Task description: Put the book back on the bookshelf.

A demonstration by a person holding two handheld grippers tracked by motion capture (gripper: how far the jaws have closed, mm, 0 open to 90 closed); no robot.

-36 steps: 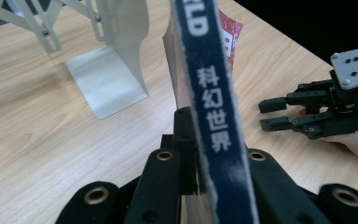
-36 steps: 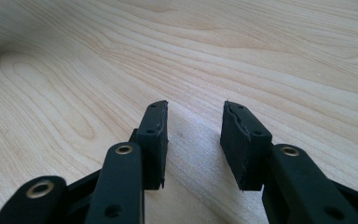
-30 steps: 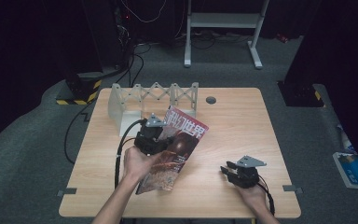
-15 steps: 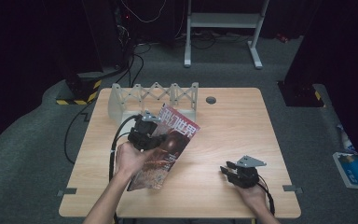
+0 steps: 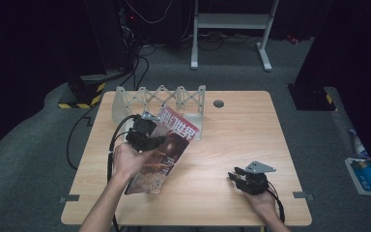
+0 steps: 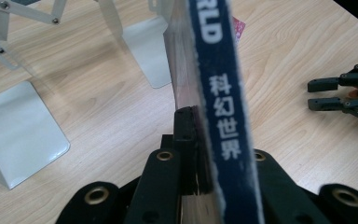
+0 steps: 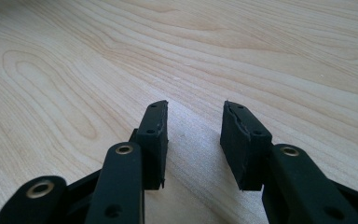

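High view: the left gripper (image 5: 145, 137) held a magazine (image 5: 166, 150) by one edge, lifted clear of the table (image 5: 232, 121) and tilted, its upper corner just in front of the white accordion rack (image 5: 162, 99) at the far left of the tabletop. Left gripper view: jaws clamped tight on the magazine (image 6: 214, 93), close to the blue spine with white lettering; one pad (image 6: 186, 123) was visible pressed flat against the cover. Two of the rack's white plates (image 6: 23, 126) stood ahead and to the side, with bare wood between them.

The right gripper (image 5: 244, 176) rested low near the front right of the table, well apart from the magazine. Right gripper view: jaws (image 7: 193, 140) parted, nothing between them, bare wood grain beyond.

Judgement: the step in hand was carrying the magazine toward the rack, apparently to file it upright in a slot. The next move would call for turning the magazine so its spine runs parallel to the plates, lining the bottom edge over one gap, then lowering before releasing. Risk: pages fanning or a corner catching on a plate.
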